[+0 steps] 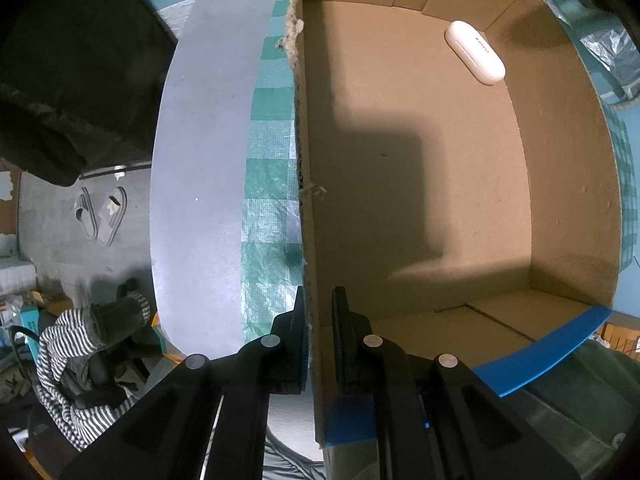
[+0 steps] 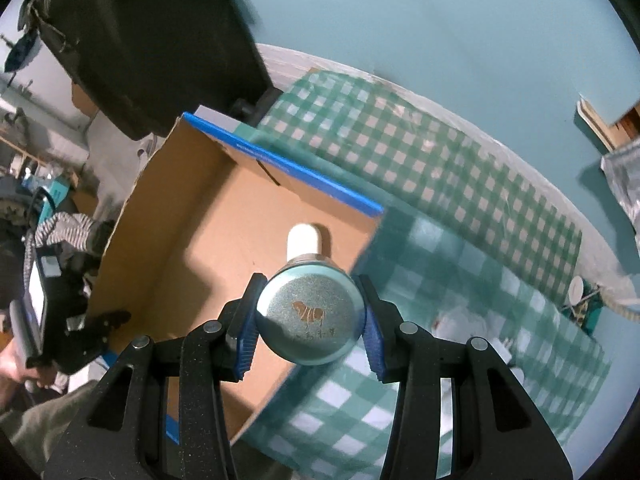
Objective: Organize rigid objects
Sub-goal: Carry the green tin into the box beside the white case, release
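right tongs [image 2: 310, 316] clamped on round silver-teal metal tin [image 2: 310, 317], flat lid facing camera, body hidden behind it. left tongs [image 1: 318, 336] pinch brown cardboard box [image 1: 440, 200] wall. white oblong plastic case [image 1: 475, 52] on box floor at 1 o'clock, long axis 10-to-4. green checkered surface [image 2: 440, 184] blurred.

The left wrist view sits right at the near wall of the cardboard box [image 1: 420, 168], its jaws astride that wall, and looks steeply down into the box and along the checked cloth [image 1: 268, 184] beside it, with the floor off to the left. The right wrist view hangs higher and farther back, facing down and forward over the same box [image 2: 208, 240] from its other side. Both views share the box's inside and the white case [image 1: 475, 53] lying in it [image 2: 303, 240]; the right view also catches the left gripper [image 2: 100, 326] at the box wall.
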The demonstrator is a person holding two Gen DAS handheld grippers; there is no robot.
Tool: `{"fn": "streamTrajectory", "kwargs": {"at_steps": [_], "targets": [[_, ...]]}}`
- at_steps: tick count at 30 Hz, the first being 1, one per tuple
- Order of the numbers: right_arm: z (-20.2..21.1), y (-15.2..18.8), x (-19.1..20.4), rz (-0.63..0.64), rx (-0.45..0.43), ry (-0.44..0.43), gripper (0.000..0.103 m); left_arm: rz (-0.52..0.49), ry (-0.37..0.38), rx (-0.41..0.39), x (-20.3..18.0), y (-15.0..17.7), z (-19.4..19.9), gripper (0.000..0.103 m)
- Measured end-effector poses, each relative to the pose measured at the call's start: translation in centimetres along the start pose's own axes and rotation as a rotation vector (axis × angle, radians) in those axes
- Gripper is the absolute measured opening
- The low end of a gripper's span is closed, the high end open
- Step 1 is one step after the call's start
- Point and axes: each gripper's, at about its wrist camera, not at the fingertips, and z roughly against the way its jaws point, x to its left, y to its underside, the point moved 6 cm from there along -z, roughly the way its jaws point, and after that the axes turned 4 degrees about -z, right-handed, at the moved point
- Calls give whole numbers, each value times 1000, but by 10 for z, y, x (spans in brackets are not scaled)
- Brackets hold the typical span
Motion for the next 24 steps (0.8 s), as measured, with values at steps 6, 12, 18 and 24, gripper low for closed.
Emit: {"fn": "streamTrajectory", "kwargs": {"at_steps": [6,12,18,24], "targets": [[-26,-11,7,28,31,24,44,2,-2,2,1,1,0,10],[-49,-15,10,26,56,55,44,10,0,5,2,3,0,10],[-63,-18,9,20,74,81,44,11,2,4,1,4,0,10],[-66,-18,6,10,83,95,46,5,6,-9,1,5,3,10]]}}
